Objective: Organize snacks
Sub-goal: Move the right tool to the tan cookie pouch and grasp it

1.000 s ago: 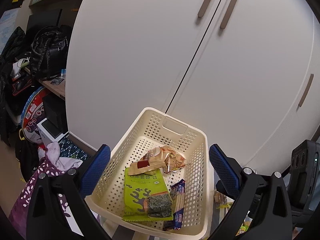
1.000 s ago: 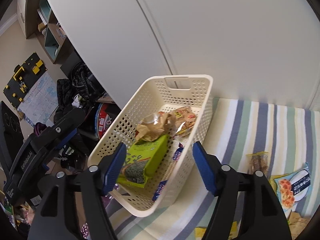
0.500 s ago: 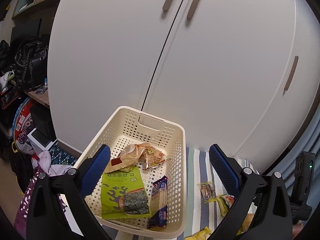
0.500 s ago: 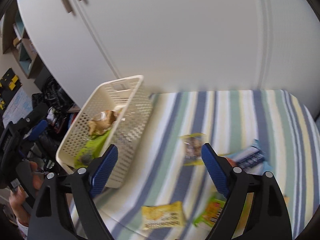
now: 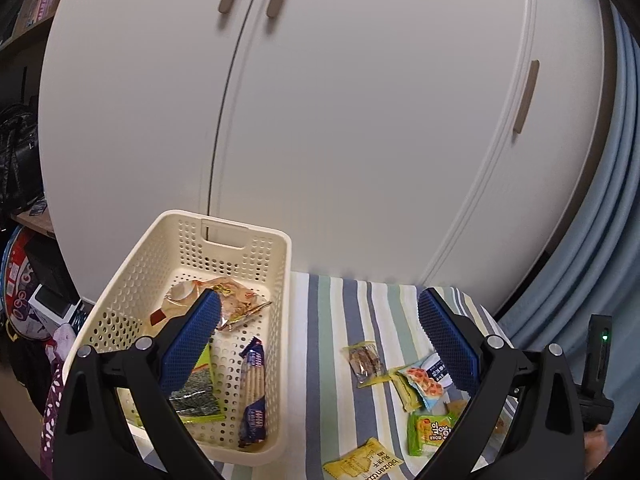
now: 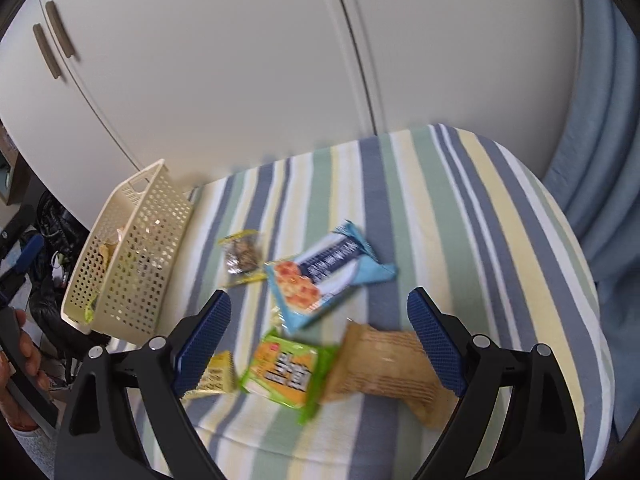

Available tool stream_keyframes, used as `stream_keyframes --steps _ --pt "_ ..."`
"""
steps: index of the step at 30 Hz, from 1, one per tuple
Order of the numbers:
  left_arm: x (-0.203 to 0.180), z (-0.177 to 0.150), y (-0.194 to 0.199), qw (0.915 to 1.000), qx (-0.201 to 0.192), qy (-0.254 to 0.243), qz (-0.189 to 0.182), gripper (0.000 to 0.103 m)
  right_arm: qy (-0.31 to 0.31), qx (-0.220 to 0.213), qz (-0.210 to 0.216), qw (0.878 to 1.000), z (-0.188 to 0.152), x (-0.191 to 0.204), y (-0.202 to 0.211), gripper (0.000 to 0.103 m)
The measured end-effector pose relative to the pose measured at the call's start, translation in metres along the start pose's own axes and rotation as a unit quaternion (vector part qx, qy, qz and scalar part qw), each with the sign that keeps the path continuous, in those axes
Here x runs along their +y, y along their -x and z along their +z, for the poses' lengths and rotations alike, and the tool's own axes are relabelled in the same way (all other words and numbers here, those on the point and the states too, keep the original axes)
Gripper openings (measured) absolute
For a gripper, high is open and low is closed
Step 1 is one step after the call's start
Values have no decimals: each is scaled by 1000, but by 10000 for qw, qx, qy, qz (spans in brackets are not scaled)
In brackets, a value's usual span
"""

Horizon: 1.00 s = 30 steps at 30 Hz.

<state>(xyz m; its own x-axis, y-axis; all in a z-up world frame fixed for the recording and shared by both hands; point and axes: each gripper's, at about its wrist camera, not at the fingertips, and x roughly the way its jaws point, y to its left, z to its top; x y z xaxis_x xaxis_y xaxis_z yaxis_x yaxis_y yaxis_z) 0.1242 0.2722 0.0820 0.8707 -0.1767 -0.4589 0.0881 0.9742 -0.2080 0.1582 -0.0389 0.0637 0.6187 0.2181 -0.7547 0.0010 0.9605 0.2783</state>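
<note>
A cream perforated basket [image 5: 276,280] [image 6: 132,248] sits at the left end of a striped cloth. It holds a green seaweed pack [image 5: 196,392], a blue cracker sleeve [image 5: 254,392] and clear-wrapped pastries [image 5: 236,304]. Loose snacks lie on the cloth: a blue-and-white pack [image 6: 324,272], a small nut pack [image 6: 242,256], a green cracker pack [image 6: 286,372], a tan bag [image 6: 384,368] and a yellow pack [image 6: 214,376]. My left gripper [image 5: 318,356] hangs open above the basket's right wall. My right gripper [image 6: 318,340] is open over the loose snacks, holding nothing.
White cabinet doors [image 5: 340,120] rise right behind the cloth. A blue curtain [image 6: 600,140] hangs at the right. Bags and clutter [image 5: 20,168] fill the floor left of the basket. A person's hand [image 6: 24,360] shows at the left edge.
Both grippers have swung to the right, away from the basket. The right one now looks down on the loose snacks; the left one shows the cloth beside the basket. Both stayed open.
</note>
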Motion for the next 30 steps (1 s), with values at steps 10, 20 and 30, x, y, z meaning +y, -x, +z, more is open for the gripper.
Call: stream_keyframes --steps 10,20,30 --pt "-33 -9 -8 9981 180 -466 -366 100 695 506 -554 9948 -38 -30 -7 89" --pt "-39 -13 -11 9975 252 -541 -377 100 2122 954 -946 9679 -56 -13 -34 90" --pt "-40 -14 -14 9975 313 -521 -364 100 2767 1291 -722 9495 -34 3 -81 90"
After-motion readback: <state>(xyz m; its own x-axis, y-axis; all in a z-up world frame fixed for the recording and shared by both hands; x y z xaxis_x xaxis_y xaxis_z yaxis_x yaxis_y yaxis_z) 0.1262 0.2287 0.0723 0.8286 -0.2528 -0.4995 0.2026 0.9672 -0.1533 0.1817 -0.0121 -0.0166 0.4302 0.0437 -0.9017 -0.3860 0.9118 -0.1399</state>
